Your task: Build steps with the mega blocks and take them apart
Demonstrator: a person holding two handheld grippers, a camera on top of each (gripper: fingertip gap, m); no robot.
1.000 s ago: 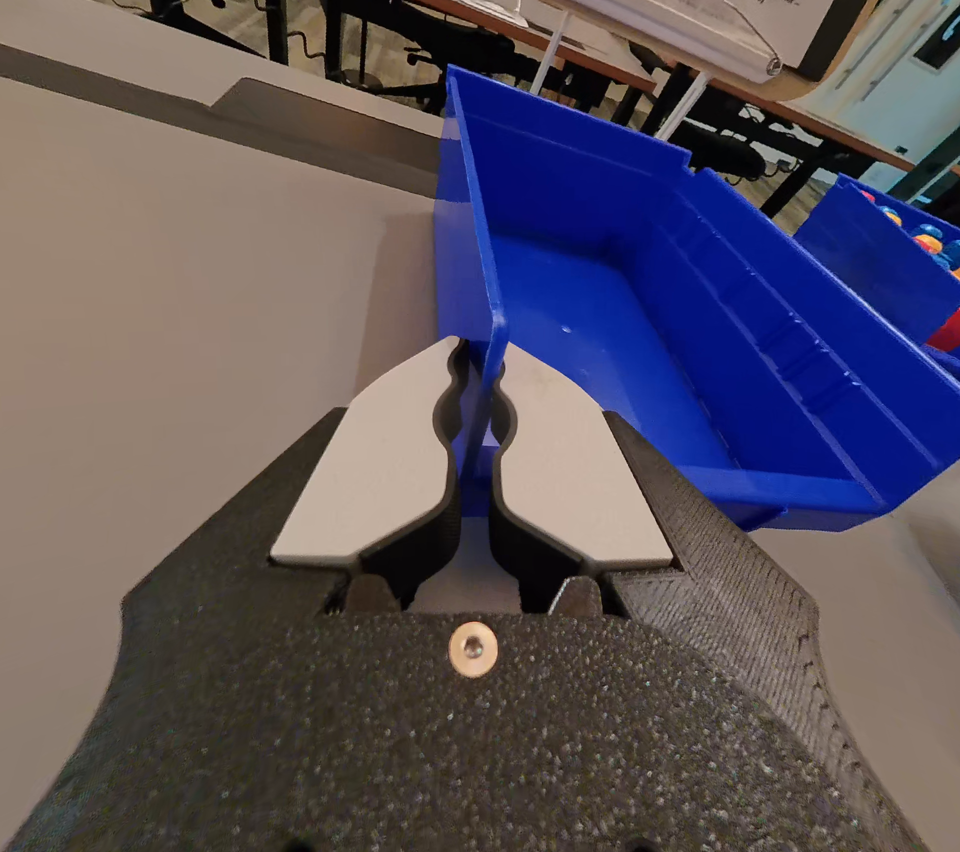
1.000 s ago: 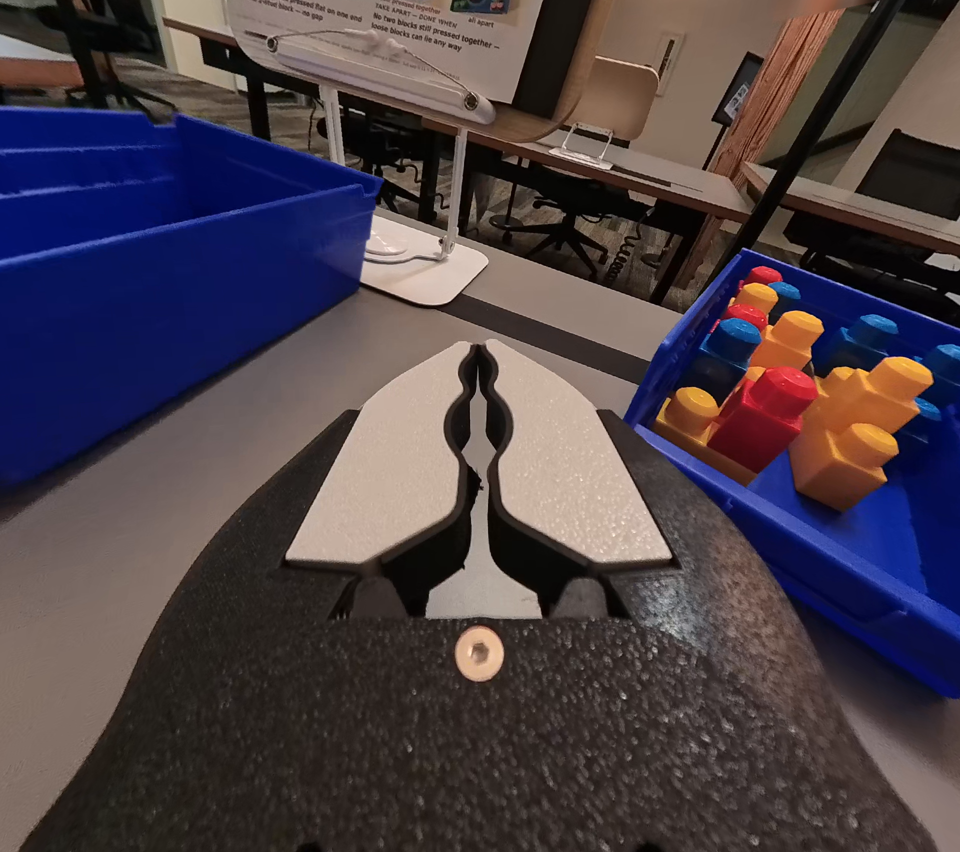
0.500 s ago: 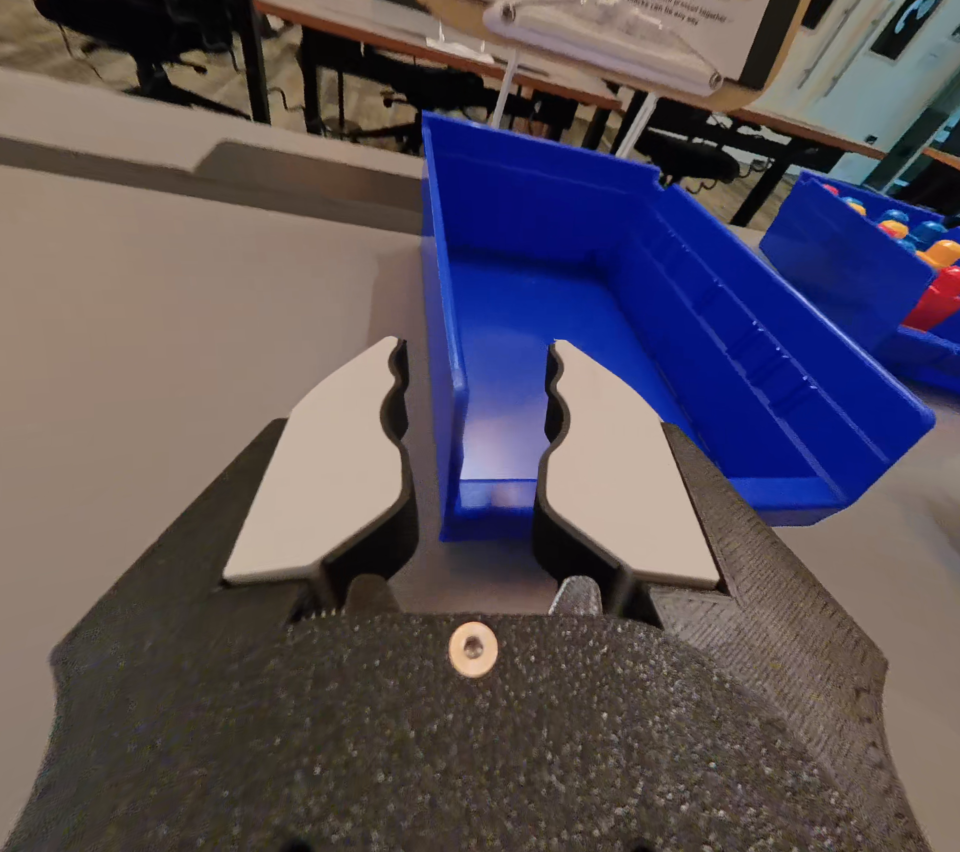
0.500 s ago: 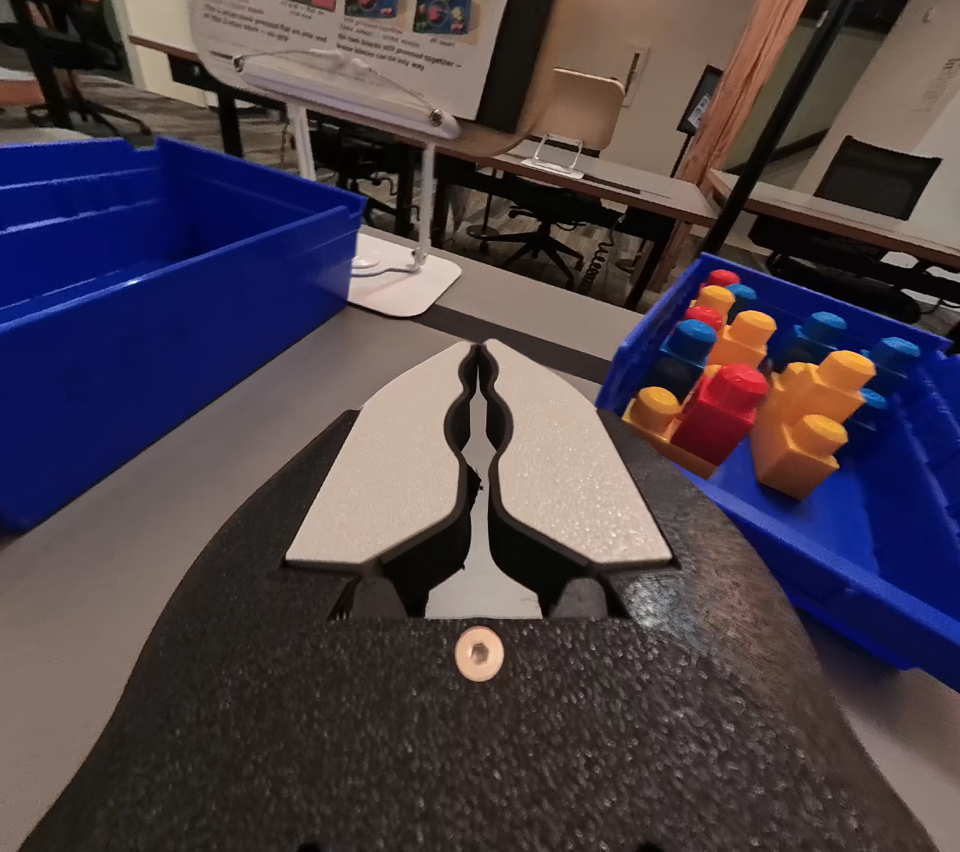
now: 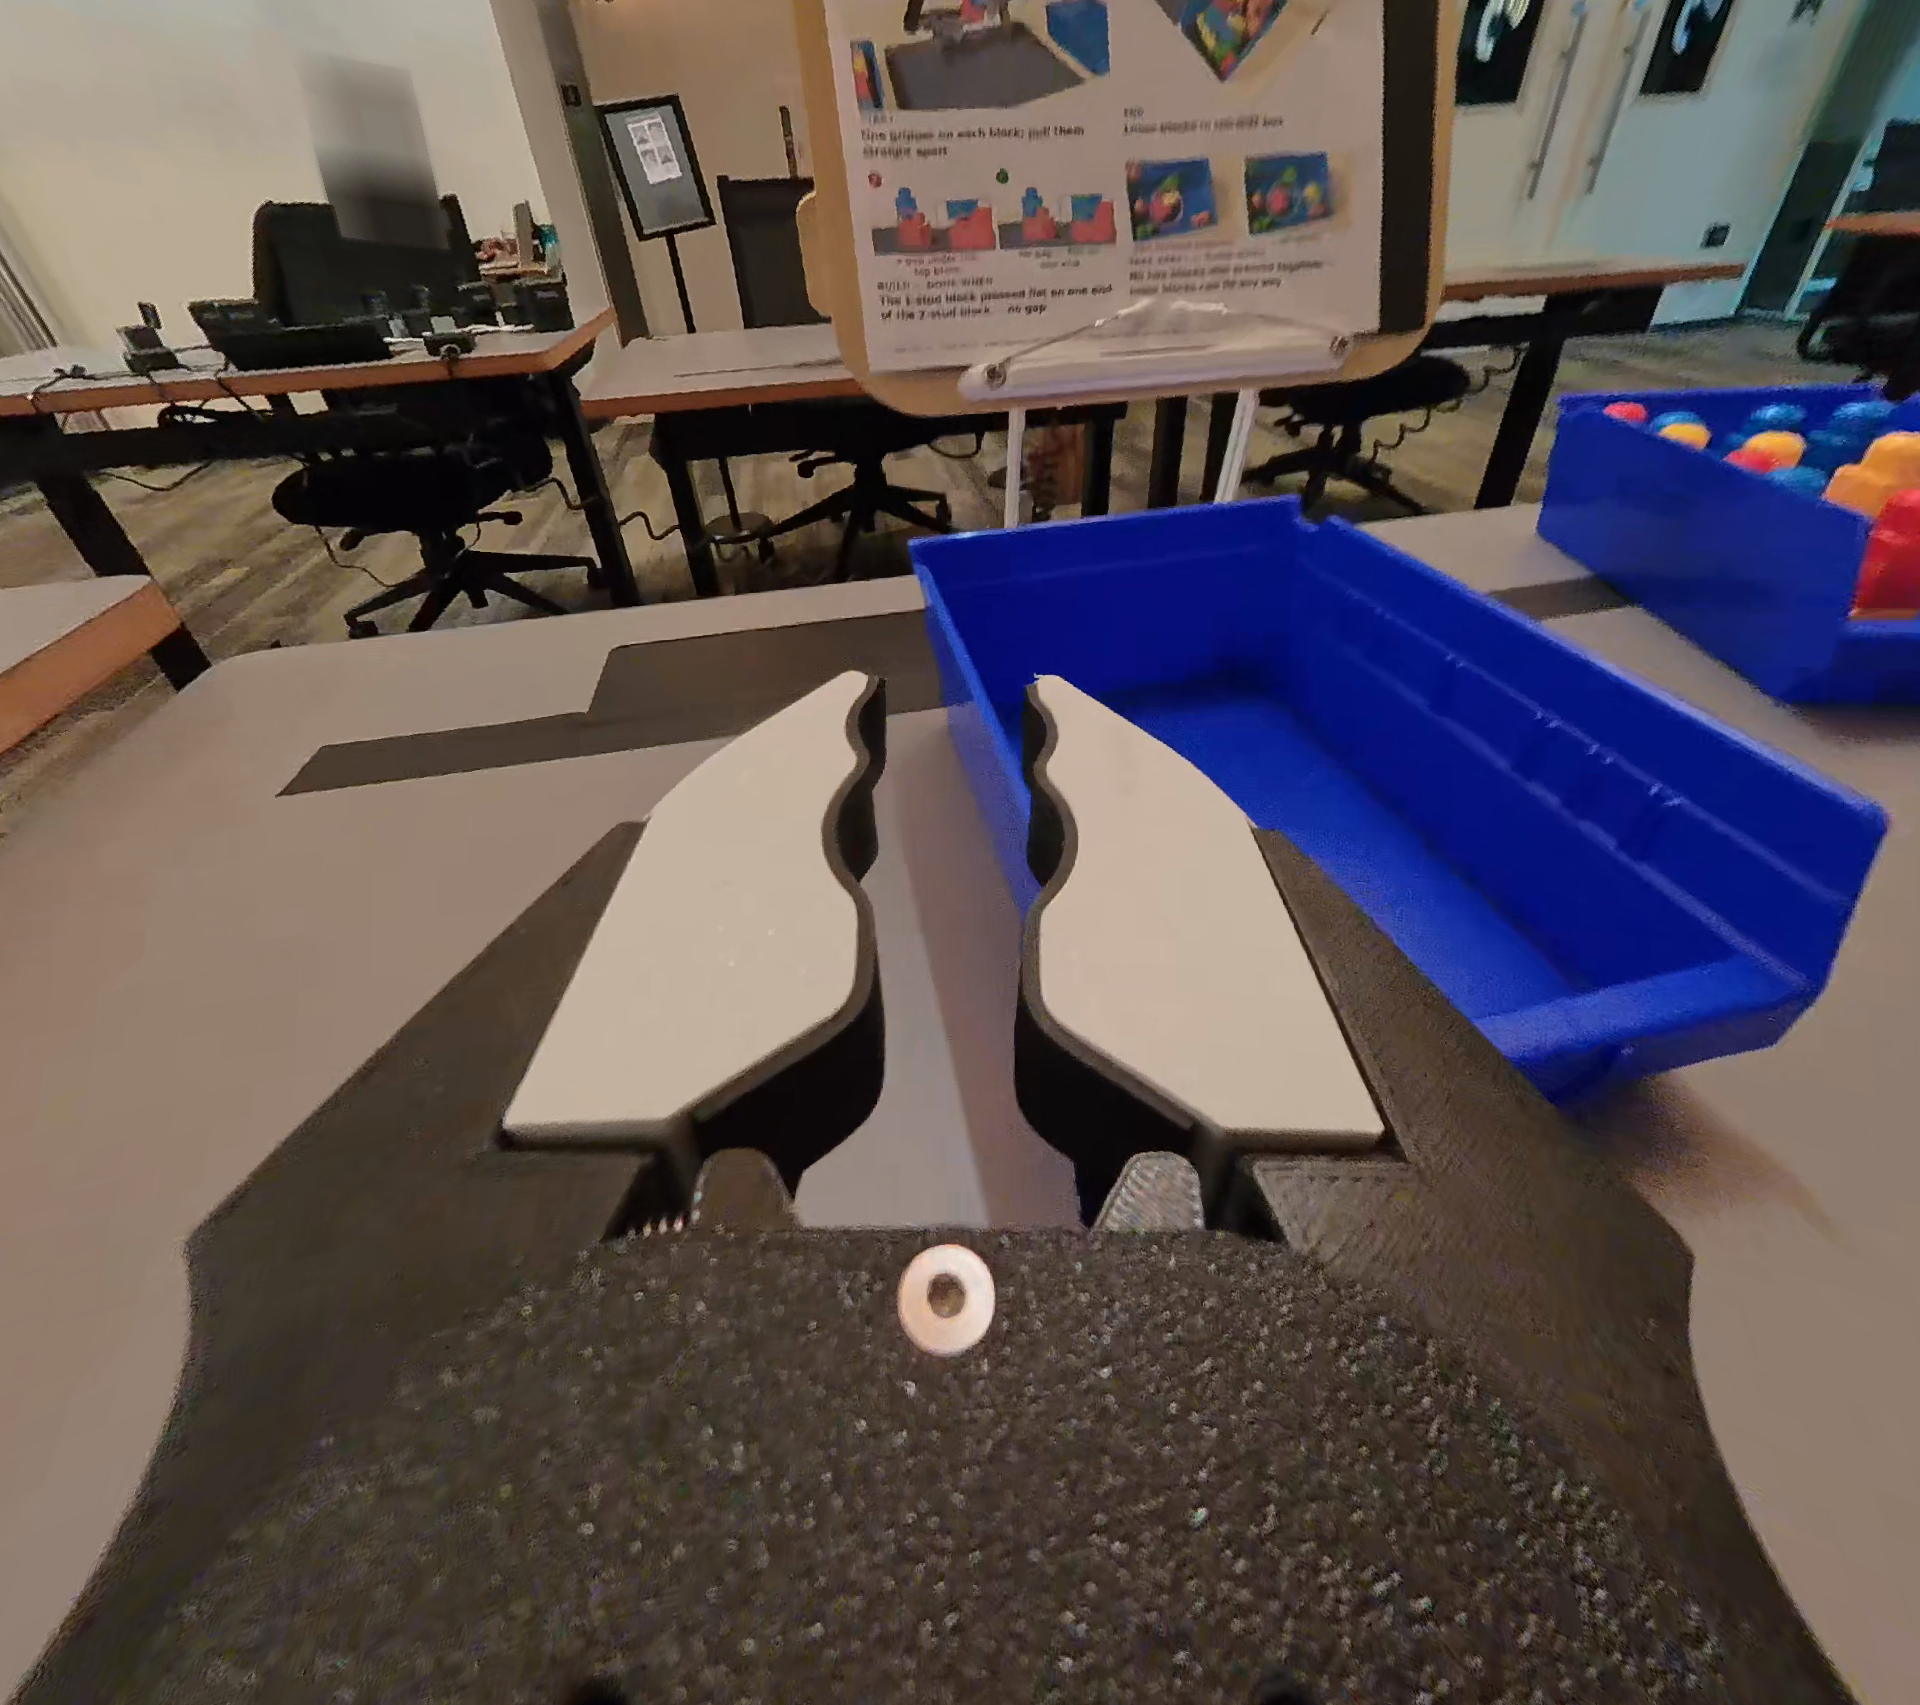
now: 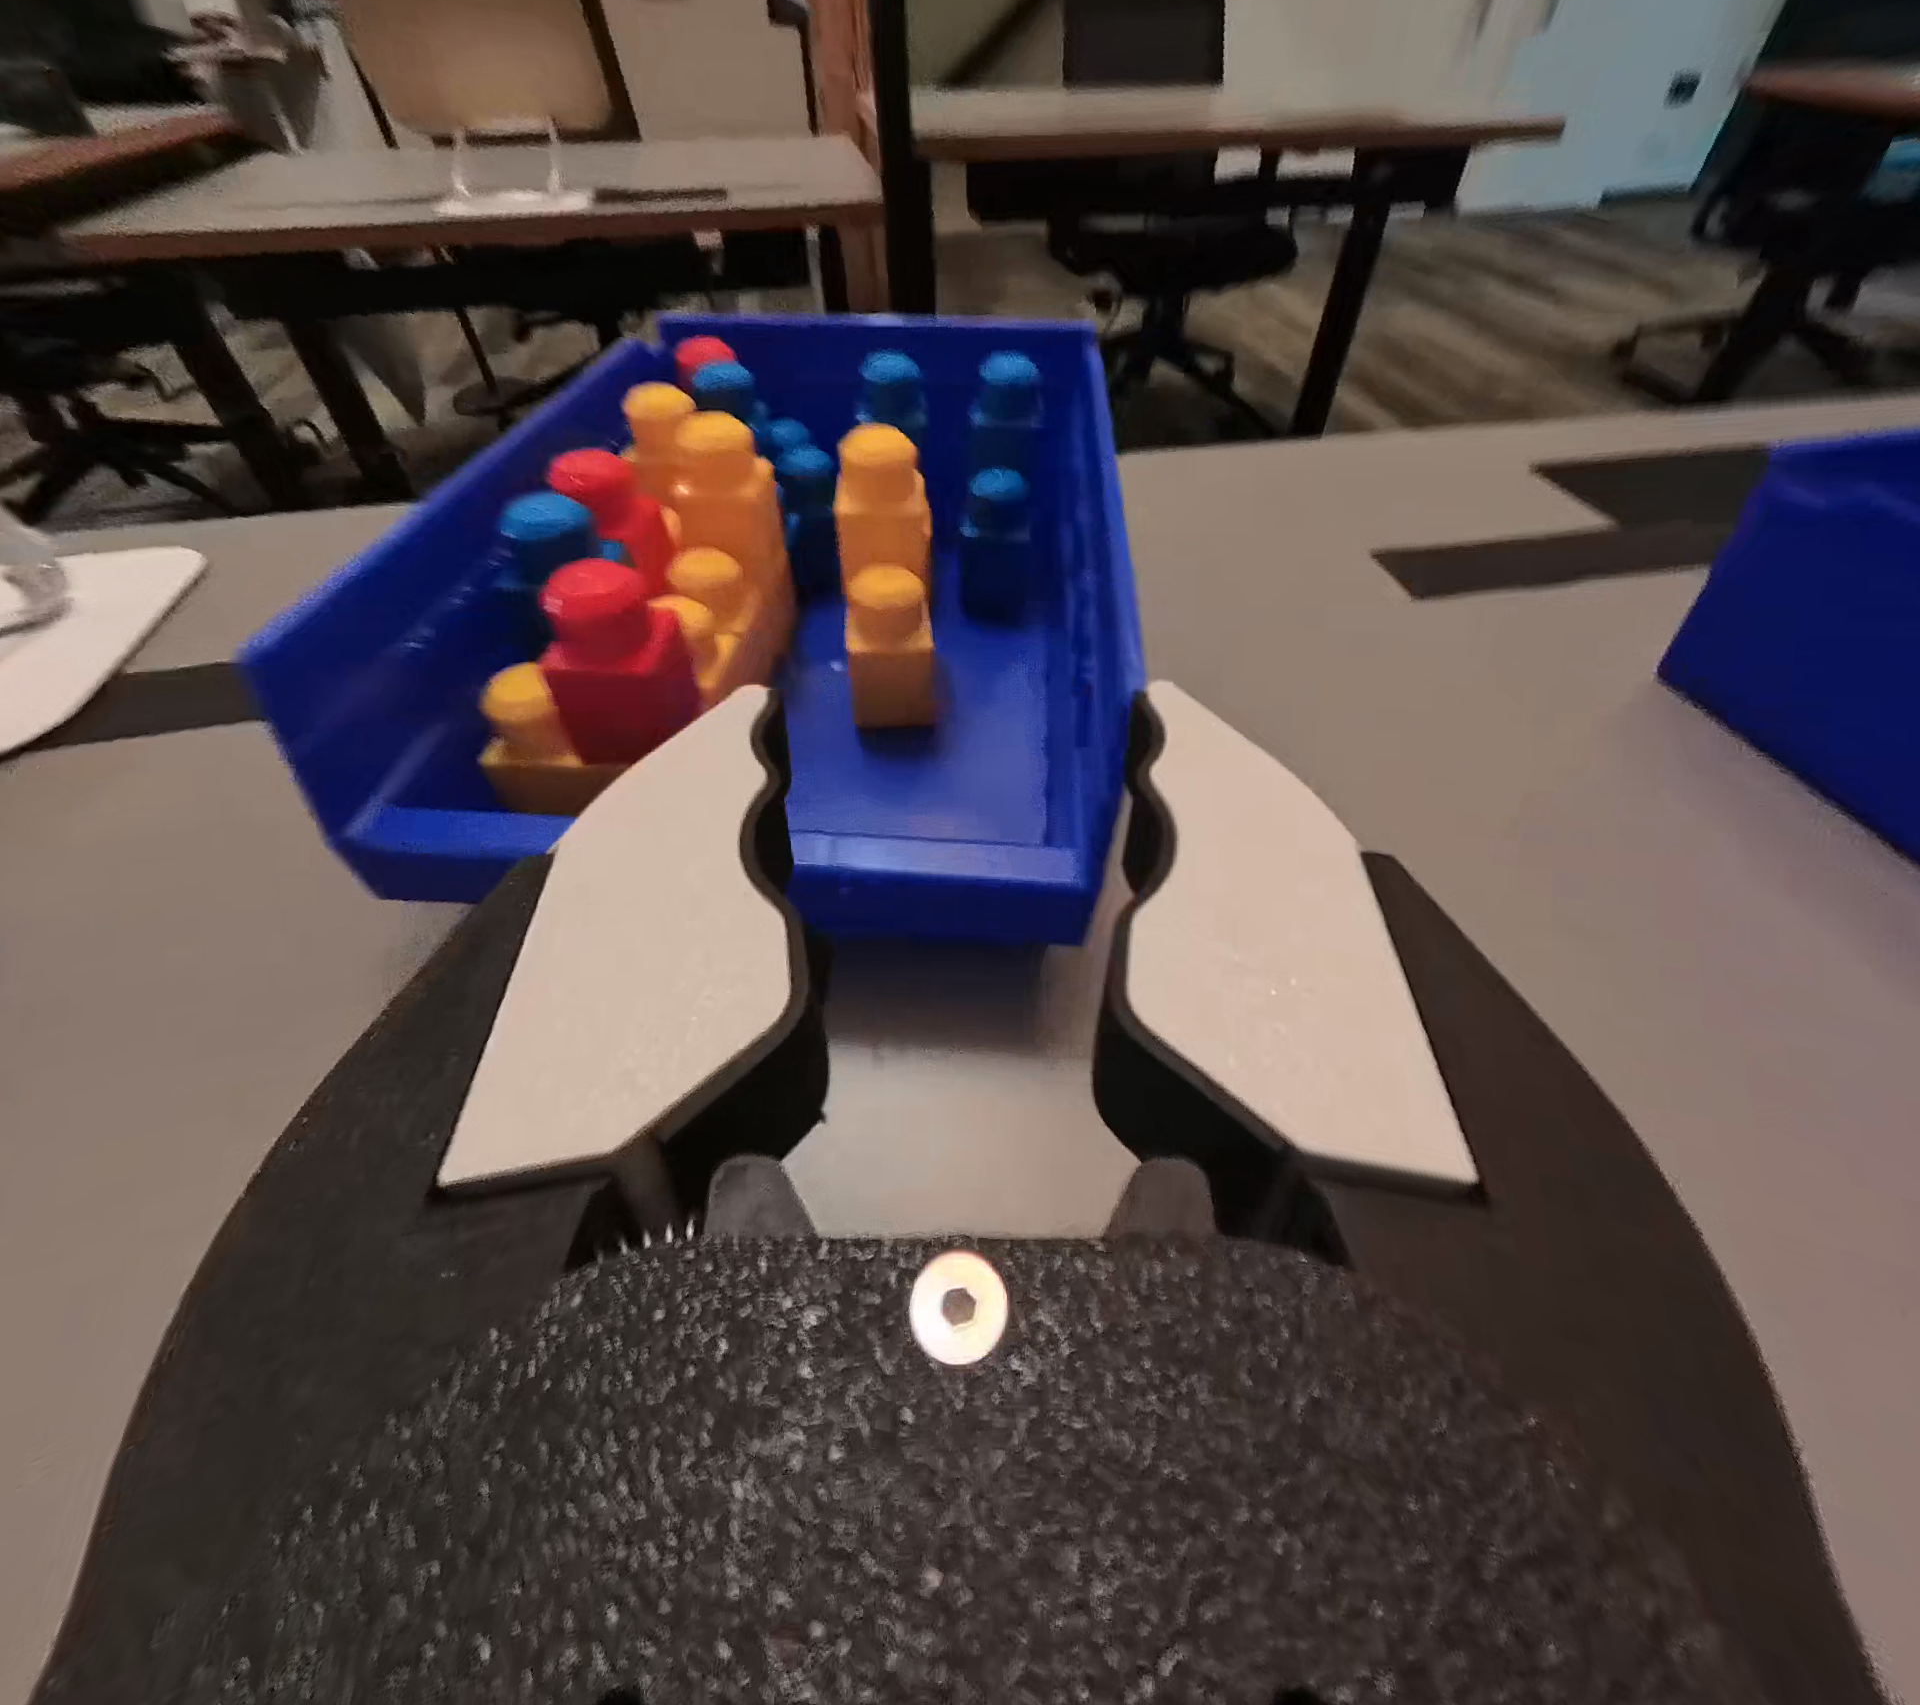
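The right gripper (image 6: pixel 951 710) is hovering low over the grey table (image 6: pixel 1455 720), its fingers spread wide and gripping nothing, and it is pointing straight at the near short wall of the blue bin of mega blocks (image 6: pixel 935 860). Inside, the blocks are standing crowded toward the bin's left wall: a red block (image 6: pixel 613 668) is sitting on a yellow base (image 6: pixel 540 772) in the near left corner, while a yellow stepped block (image 6: pixel 883 606) is standing by itself nearer the middle, with dark blue blocks (image 6: pixel 1003 512) lining the far right side.

The left gripper (image 5: pixel 954 705) is also holding nothing, its fingers parted by a moderate gap, and it is hanging just beside the near left corner of the empty blue bin (image 5: pixel 1662 834) (nothing is lying in it).

The risks ahead are looking fairly plain. The right fingertips could be catching the bin's near wall on the way in, shoving the light bin across the table. In the crowded left cluster, wide fingers could be knocking neighbouring blocks over or pinching two at once. The lone yellow stepped block is seeming the safer pick, though a grip on its studs alone could be slipping.
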